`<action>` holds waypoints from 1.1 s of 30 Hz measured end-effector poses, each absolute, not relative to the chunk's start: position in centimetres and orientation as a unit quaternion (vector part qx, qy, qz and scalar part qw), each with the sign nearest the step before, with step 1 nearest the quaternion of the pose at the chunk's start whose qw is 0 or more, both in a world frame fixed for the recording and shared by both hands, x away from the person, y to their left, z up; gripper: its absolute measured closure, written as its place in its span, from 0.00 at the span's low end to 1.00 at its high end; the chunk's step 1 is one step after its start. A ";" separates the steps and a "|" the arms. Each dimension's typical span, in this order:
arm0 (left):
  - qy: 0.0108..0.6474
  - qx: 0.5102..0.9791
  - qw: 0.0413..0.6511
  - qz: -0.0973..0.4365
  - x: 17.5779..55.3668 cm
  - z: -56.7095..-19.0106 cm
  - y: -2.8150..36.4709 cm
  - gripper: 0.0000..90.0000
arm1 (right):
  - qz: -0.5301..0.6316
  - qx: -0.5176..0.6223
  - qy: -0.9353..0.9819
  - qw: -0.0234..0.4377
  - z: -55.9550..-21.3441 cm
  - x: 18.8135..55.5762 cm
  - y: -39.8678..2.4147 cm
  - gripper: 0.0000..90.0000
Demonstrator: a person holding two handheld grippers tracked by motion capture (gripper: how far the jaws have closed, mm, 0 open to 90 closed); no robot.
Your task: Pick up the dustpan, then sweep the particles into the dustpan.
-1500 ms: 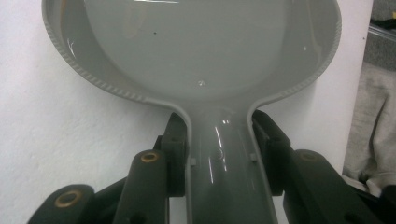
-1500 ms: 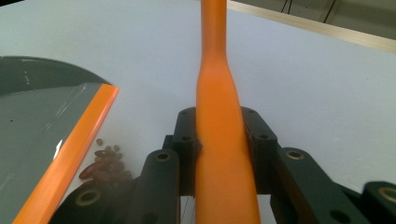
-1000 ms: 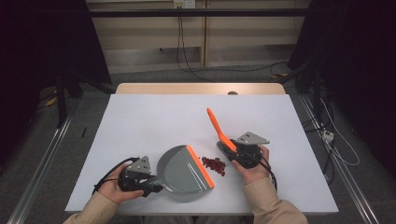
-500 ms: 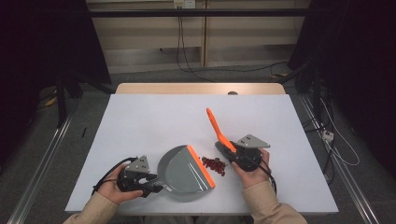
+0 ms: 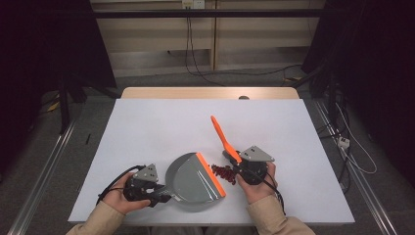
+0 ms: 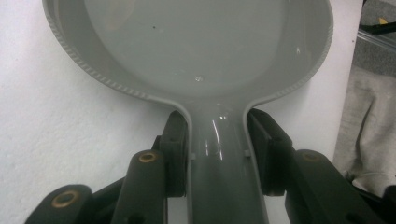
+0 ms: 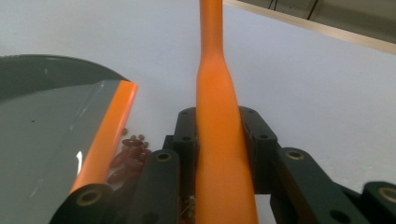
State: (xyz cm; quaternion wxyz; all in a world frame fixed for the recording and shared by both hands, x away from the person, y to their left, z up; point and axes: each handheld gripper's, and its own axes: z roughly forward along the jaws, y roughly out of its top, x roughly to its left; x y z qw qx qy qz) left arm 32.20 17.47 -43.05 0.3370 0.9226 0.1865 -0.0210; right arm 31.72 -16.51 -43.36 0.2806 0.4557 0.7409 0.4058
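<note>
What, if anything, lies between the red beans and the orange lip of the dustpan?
Nothing visible: the red beans lie on the table right beside the orange lip of the dustpan, with no object between.

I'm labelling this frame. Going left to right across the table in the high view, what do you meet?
Left tool → grey dustpan → dustpan's orange lip → small red bits → right tool.

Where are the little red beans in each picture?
High view: the red beans lie low, right of middle, beside the dustpan's orange lip.
Left gripper view: not in it.
Right gripper view: beans at lower left, beside the same orange lip, the shared landmark.
</note>
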 end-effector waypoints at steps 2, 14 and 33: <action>0.183 0.924 0.335 -0.024 32.1 -43.1 17.3 0.69 | 0.404 0.455 0.741 0.284 -43.4 31.6 -16.3 0.80; 0.181 0.922 0.342 -0.026 32.2 -43.1 17.2 0.69 | 0.408 0.457 0.737 0.286 -43.5 31.3 -15.9 0.80; 0.179 0.923 0.340 -0.025 32.2 -43.0 16.9 0.69 | 0.422 0.469 0.726 0.274 -43.5 31.2 -15.0 0.79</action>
